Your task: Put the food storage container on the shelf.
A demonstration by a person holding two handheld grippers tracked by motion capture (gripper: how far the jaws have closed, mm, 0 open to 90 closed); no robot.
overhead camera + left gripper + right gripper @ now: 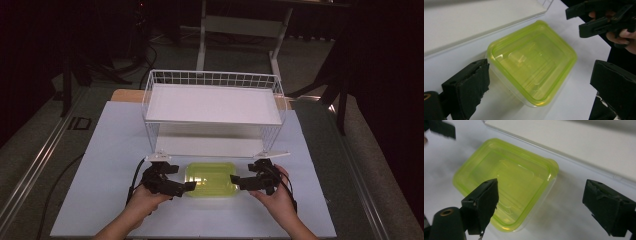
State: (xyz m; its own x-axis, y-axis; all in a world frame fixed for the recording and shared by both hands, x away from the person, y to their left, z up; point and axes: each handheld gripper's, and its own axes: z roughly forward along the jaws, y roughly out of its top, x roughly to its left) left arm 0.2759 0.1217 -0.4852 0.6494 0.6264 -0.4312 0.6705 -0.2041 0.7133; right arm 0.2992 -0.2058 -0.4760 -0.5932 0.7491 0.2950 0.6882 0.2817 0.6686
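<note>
High view: the green box (211, 179) lies at lower centre of the frame, on the table (110, 150) in front of the wire rack (214, 112). The left gripper (189, 185) and right gripper (233, 178) flank its short ends, both spread wide and holding nothing. Uneven pinching could flex the thin walls or tip the box. Both hands lie low, angled inward.

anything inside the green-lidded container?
Nothing visible inside the container: through its translucent green lid only the moulded lid relief and glare show. Tint and reflections could hide small or flat contents.
</note>
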